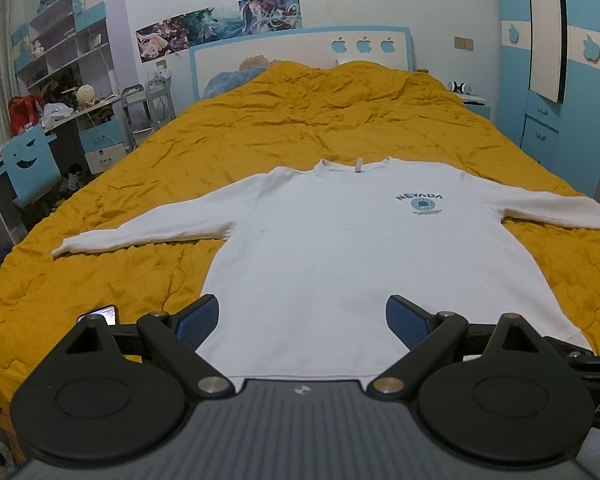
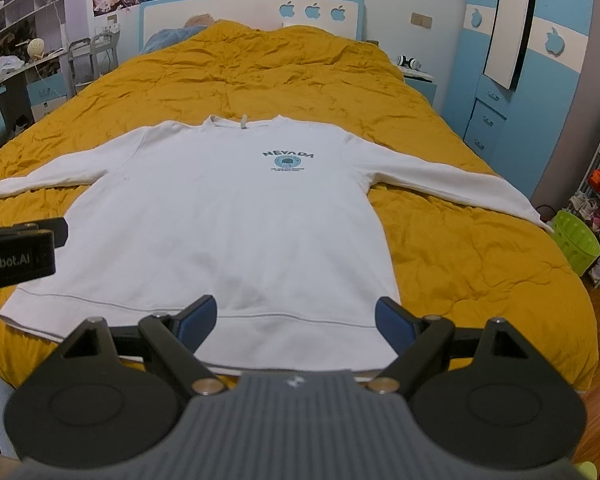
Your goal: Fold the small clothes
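A white long-sleeved sweatshirt (image 1: 332,248) with a blue "NEVADA" print lies flat and face up on the yellow bedspread, sleeves spread out to both sides and hem toward me. It also shows in the right wrist view (image 2: 228,216). My left gripper (image 1: 302,320) is open and empty, held above the hem at its left part. My right gripper (image 2: 296,320) is open and empty, above the hem's right part. The left gripper's body (image 2: 16,256) shows at the left edge of the right wrist view.
The yellow bedspread (image 1: 300,120) covers a wide bed with a blue and white headboard (image 1: 300,46). A desk, shelves and blue chair (image 1: 28,164) stand left. A wardrobe (image 2: 520,80), green basket (image 2: 576,240) and rack stand right. A phone (image 1: 102,314) lies near the left gripper.
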`<state>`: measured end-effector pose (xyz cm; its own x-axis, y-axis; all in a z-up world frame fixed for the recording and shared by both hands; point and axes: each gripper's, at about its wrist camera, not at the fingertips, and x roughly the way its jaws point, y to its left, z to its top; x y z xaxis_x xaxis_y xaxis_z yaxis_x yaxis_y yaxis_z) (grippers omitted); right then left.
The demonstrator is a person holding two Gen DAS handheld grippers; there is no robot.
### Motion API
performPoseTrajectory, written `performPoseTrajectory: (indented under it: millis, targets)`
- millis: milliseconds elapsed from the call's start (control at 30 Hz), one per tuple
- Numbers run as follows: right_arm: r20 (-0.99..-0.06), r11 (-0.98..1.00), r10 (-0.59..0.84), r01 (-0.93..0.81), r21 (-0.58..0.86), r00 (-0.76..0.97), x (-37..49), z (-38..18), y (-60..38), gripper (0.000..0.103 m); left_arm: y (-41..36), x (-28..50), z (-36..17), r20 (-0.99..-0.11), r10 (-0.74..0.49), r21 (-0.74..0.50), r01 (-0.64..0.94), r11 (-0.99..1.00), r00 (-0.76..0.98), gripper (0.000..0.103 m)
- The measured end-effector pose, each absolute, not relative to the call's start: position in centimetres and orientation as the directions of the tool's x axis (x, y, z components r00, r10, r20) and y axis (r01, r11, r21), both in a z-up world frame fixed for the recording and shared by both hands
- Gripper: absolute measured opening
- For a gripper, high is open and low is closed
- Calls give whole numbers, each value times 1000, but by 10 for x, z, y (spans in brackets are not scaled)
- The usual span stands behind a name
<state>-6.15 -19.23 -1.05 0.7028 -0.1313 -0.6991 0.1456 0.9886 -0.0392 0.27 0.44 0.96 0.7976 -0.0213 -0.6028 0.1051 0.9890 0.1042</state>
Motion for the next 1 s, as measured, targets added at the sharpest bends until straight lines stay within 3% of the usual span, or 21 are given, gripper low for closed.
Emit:
performPoseTrajectory:
  millis: [300,467,600,867,1000]
  targets:
    - [-466,987,-151,157,-27,872,-39,-9,-215,82,76,55,11,-527,-137,-131,80,988,838,101]
    - [-393,993,-70,101,57,917,-7,-14,-236,82,148,104,0,-510,-152,-252,22,967,847,83]
    - [-418,994,-42,81,77,908,28,-26,-250,82,224,151,-16,-523,-148,-351,-53,935,839,67]
    - [-565,978,53,72,196,823,125,-58,-266,82,383,222,-43,-571,-11,-456,-306,836,821,65]
    - [-594,971,62,89,222,802,168,-69,-259,82,445,253,-63,-596,41,-500,-411,762,802,66]
